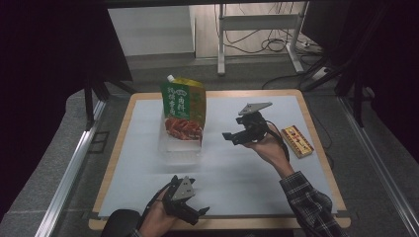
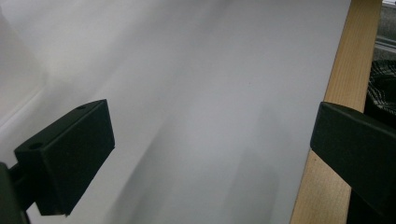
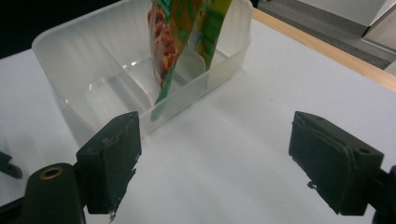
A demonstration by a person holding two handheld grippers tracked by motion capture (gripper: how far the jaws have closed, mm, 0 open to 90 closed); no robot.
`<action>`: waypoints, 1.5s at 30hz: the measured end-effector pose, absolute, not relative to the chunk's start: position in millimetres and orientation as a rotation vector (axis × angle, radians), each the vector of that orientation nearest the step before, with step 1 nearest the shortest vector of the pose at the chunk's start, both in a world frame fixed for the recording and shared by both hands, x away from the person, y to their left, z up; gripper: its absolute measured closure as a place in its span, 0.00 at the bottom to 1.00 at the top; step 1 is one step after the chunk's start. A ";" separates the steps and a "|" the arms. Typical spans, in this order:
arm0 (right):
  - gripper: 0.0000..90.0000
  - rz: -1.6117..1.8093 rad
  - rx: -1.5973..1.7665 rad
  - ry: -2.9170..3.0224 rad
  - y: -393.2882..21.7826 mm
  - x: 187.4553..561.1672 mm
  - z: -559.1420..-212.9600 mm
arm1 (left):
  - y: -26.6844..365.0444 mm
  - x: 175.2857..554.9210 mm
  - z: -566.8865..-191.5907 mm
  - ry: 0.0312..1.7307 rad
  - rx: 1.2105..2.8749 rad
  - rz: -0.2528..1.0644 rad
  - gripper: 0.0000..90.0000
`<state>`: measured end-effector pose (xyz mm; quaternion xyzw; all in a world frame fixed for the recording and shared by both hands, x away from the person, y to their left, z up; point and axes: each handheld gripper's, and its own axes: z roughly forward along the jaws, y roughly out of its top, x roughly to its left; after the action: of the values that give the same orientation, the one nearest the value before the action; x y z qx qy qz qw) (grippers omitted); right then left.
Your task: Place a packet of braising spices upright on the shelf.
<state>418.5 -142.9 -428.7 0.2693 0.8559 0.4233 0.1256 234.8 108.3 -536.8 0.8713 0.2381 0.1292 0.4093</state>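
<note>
A green and red pouch [image 1: 183, 107] with a white spout stands upright in a clear plastic container [image 1: 180, 145] left of the table's middle. In the right gripper view the pouch [image 3: 180, 35] sits in the container [image 3: 93, 70] beyond my jaws. My right gripper [image 1: 228, 138] is held above the white mat, right of the container and pointing at it, open with nothing between its pads [image 3: 212, 161]. My left gripper [image 1: 201, 213] rests near the front edge, open and empty [image 2: 210, 154] over the mat.
A small red and yellow box [image 1: 297, 140] lies on the mat near the right edge, behind the right hand. The wooden table rim [image 1: 118, 143] frames the white mat [image 1: 232, 173]. Table legs and cables stand on the floor beyond the table.
</note>
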 end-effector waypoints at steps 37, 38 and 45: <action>0.19 1.109 0.936 2.416 -207.4 422.0 -456.6 | 113.3 234.7 -534.5 0.626 2.173 0.347 0.00; 0.19 1.101 0.940 2.416 -209.7 422.6 -457.2 | 113.6 234.8 -534.5 0.627 2.172 0.348 0.00; 0.19 1.060 0.987 2.384 -228.6 427.8 -459.5 | 114.1 235.0 -534.5 0.628 2.176 0.347 0.00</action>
<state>427.8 -228.6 -459.5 0.3485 0.8413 0.3743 0.1751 235.0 114.1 -534.5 0.8651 0.2496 0.1381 0.4127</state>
